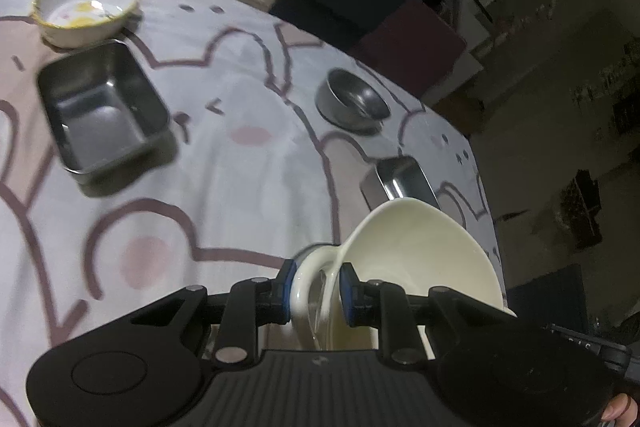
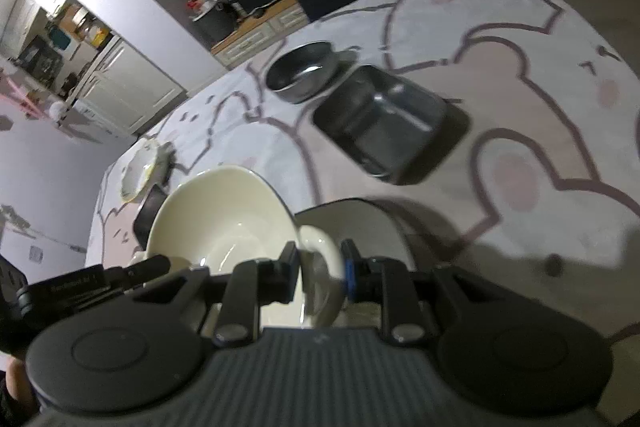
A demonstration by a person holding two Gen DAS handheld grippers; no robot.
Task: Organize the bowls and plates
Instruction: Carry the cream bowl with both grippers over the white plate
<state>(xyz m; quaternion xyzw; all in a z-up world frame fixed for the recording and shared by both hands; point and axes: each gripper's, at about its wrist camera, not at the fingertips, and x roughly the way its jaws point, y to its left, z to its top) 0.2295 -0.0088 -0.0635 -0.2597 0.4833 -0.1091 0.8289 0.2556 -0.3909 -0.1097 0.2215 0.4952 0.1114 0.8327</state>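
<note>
Cream bowl carried over the counter, one handle in each gripper

The counter lies wide and bare at my near left; its right edge drops off just past the cream bowl. My left gripper and right gripper each have their fingers clamped on a looped handle, the bowl tilted, its mouth facing up.

No text can be read with certainty. At about eight o'clock in the right wrist view, a black device carries a line of pale lettering too blurred to make out. At four o'clock in the left wrist view, faint characters on a dark device are likewise illegible.
</note>
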